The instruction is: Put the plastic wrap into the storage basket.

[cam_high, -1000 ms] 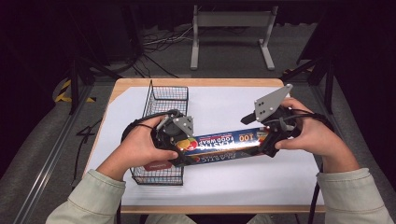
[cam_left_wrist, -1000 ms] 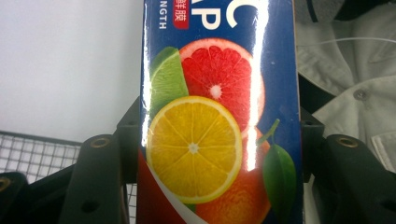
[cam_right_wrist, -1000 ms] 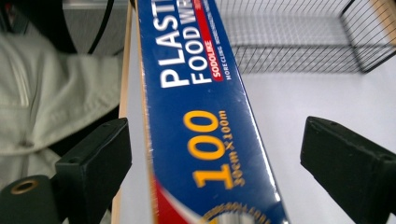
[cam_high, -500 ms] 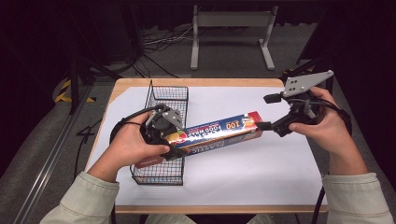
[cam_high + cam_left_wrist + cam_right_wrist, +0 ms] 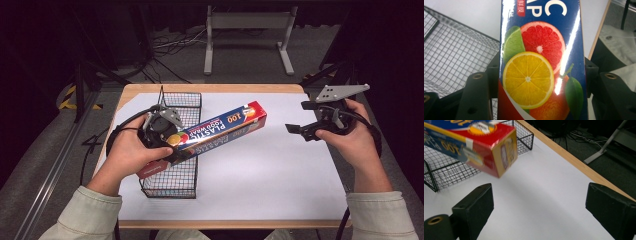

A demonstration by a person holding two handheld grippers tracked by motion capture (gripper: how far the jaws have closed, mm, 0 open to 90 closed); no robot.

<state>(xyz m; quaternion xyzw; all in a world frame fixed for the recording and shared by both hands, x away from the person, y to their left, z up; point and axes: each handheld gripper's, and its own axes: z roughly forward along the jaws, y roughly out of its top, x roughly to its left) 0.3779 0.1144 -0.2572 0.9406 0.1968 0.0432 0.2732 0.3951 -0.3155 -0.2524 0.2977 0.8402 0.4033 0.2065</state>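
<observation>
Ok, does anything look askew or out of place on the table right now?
Only the long blue-and-red plastic wrap box: it slants across the black wire basket, not down inside it, its red end jutting over the white table sheet. The left gripper clamps its fruit-printed end; the right gripper stands open, clear of it.

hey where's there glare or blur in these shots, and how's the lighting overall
Left gripper view: white glare streaks run down the glossy blue plastic wrap box with citrus fruit print. Right gripper view: the box's red and yellow end is slightly smeared with motion blur, while the black wire basket stays fairly crisp. High view: the white table top is evenly bright, the floor and room around it fall off into darkness.
</observation>
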